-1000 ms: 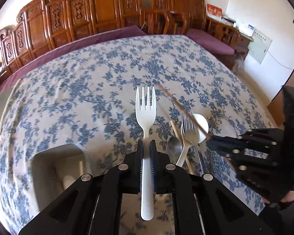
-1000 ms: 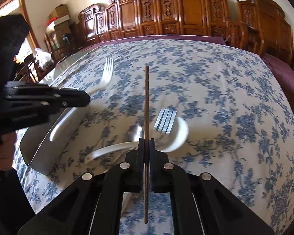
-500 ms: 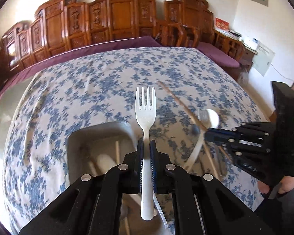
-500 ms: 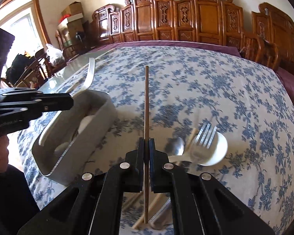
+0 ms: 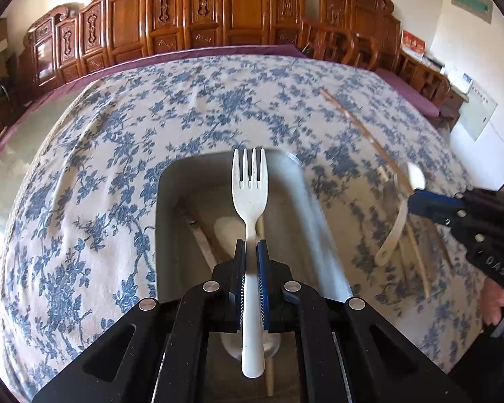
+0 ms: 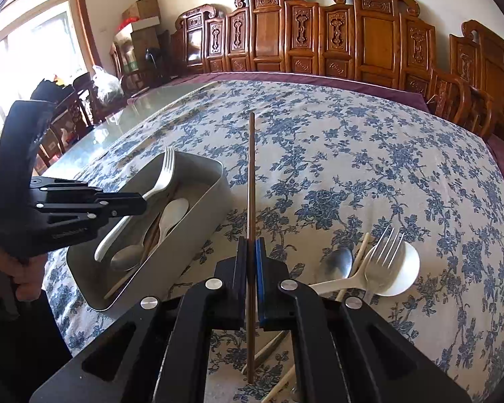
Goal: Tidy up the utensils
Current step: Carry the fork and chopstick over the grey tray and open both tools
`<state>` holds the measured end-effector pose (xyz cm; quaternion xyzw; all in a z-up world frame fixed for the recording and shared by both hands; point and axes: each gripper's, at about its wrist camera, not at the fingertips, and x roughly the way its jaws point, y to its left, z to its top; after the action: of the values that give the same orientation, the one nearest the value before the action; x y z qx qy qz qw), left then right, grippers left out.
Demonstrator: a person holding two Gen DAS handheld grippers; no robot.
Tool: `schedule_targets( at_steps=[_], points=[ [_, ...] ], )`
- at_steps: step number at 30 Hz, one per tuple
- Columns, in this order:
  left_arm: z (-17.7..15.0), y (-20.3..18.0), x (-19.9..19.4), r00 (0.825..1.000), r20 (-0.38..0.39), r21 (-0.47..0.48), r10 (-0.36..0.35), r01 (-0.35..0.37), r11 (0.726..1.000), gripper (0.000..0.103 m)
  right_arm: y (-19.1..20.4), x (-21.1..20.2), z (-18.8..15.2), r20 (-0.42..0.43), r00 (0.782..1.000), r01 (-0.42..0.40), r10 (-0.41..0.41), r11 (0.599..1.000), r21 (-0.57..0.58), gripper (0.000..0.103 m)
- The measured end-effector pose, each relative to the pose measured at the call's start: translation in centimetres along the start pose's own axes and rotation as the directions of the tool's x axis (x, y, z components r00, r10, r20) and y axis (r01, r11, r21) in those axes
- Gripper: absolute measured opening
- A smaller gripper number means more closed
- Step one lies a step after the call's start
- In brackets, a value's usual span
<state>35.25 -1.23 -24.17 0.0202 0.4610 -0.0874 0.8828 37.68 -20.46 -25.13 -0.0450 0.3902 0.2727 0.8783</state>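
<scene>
White fork (image 5: 250, 198) clamped in left gripper (image 5: 251, 252), above tray (image 5: 171, 181)

A table (image 6: 369, 141) under a blue-flowered cloth fills the middle of the right wrist view. At the left of the frame a grey metal tray (image 6: 205, 208) rests on it; at the lower right lie a white spoon (image 6: 396, 275), a metal fork (image 6: 386, 255), a metal spoon (image 6: 336, 265) and pale chopsticks (image 6: 359, 262), overlapping.
</scene>
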Motion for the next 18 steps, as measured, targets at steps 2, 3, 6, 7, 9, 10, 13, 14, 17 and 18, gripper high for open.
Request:
schedule_targets(
  at_steps=[2, 3, 6, 7, 9, 10, 13, 14, 17, 18],
  points=[
    [-0.2, 0.1, 0.2, 1.000, -0.003, 0.011, 0.015, -0.015, 1.000, 0.006, 0.1, 0.2, 0.1, -0.001, 1.000, 0.004, -0.004, 1.000, 0.011, 0.006],
    [-0.3, 0.3, 0.2, 1.000, -0.001, 0.010, 0.017, -0.017, 1.000, 0.006, 0.1, 0.3, 0.1, 0.001, 1.000, 0.002, -0.002, 1.000, 0.022, 0.006],
    [-0.4, 1.0, 0.1, 1.000, -0.008, -0.010, 0.007, -0.007, 1.000, 0.012, 0.2, 0.3, 0.1, 0.010, 1.000, 0.007, -0.007, 0.999, 0.039, 0.006],
    [-0.4, 1.1, 0.0, 1.000, -0.004, -0.015, 0.002, -0.002, 1.000, 0.014, 0.3, 0.2, 0.2, 0.012, 1.000, 0.011, -0.011, 0.999, 0.040, 0.006],
    [-0.4, 1.3, -0.4, 1.000, 0.006, -0.020, 0.002, -0.002, 1.000, 0.017, 0.6, 0.2, 0.3, 0.010, 0.999, 0.030, -0.030, 0.999, 0.032, 0.006],
    [-0.4, 1.5, -0.7, 1.000, 0.013, -0.021, 0.004, -0.003, 1.000, 0.019, 0.8, 0.2, 0.4, 0.009, 0.999, 0.036, -0.037, 0.999, 0.030, 0.006],
    [-0.4, 2.1, -1.4, 0.999, 0.031, -0.026, 0.007, -0.007, 1.000, 0.021, 1.5, 0.0, 0.6, 0.003, 0.999, 0.049, -0.049, 0.999, 0.021, 0.006],
    [-0.4, 2.2, -1.5, 0.999, 0.037, -0.028, 0.007, -0.006, 1.000, 0.021, 1.8, -0.1, 0.7, 0.001, 0.999, 0.048, -0.048, 0.999, 0.024, 0.006],
    [-0.3, 3.1, -2.3, 0.998, 0.055, -0.040, 0.009, -0.007, 0.999, 0.021, 3.0, -0.6, 0.9, 0.004, 0.999, 0.046, -0.046, 0.999, 0.021, 0.006],
    [-0.2, 3.3, -2.5, 0.998, 0.059, -0.042, 0.009, -0.007, 0.999, 0.021, 3.5, -0.7, 0.9, 0.002, 0.999, 0.035, -0.035, 0.999, 0.026, 0.006]
  ],
)
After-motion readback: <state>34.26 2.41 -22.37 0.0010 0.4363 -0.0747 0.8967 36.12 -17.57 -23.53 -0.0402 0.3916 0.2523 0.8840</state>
